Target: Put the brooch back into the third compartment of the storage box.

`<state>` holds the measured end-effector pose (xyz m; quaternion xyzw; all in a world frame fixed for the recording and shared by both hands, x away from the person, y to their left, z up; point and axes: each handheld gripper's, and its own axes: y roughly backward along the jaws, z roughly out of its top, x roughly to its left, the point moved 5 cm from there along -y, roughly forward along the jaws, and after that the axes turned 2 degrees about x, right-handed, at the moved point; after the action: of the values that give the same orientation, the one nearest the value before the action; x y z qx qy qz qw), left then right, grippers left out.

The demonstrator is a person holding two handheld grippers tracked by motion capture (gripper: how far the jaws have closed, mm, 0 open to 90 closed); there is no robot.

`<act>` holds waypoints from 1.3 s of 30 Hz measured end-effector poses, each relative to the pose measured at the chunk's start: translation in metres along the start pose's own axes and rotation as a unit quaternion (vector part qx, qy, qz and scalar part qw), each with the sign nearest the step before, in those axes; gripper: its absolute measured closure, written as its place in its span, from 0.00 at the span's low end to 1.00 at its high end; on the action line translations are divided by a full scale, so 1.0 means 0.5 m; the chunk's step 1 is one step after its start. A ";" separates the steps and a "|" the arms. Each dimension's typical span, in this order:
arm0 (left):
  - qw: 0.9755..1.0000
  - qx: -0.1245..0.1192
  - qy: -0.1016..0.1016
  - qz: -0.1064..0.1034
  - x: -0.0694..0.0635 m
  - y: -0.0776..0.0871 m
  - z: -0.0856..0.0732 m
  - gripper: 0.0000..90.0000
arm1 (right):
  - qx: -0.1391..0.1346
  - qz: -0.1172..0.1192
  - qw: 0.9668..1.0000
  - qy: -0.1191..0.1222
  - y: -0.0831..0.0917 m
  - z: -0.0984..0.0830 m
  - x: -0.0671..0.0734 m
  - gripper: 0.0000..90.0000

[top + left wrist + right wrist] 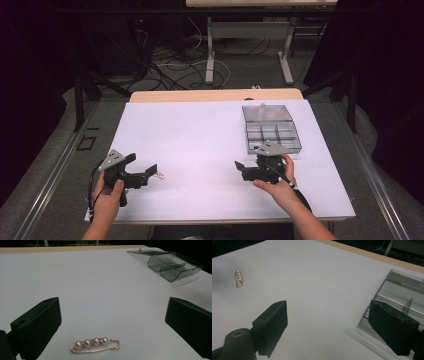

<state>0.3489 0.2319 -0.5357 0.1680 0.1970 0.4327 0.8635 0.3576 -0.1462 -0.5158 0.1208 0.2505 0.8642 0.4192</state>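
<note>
A gold safety-pin brooch with several pearls lies flat on the white table cover, close in front of my left gripper and between its wide-apart jaws. From above, the brooch sits just right of the left gripper, which is open and holds nothing. My right gripper is open too, hovering at the near left corner of a clear grey compartment box. In the right gripper view its jaws are empty, the box is at the right and the brooch lies far left.
The box's lid stands open toward the far side, and its compartments look empty. The white cover spans the table, with a wooden edge at the back. Cables and table legs are on the floor beyond.
</note>
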 end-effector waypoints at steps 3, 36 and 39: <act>1.000 -0.001 0.001 0.000 0.000 0.001 0.000 0.01 | -0.002 0.017 1.000 0.009 -0.019 0.018 0.026 0.18; 1.000 -0.016 0.023 0.010 0.016 0.013 0.003 0.03 | 0.044 0.108 0.988 0.103 -0.179 0.125 0.210 0.37; 0.999 -0.018 0.026 0.014 0.020 0.015 0.003 0.03 | 0.051 0.116 0.987 0.102 -0.197 0.125 0.219 0.37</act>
<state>0.3500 0.2439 -0.5331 0.1443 0.2093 0.4527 0.8546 0.3814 0.0119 -0.5155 0.0819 0.3201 0.9007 0.2820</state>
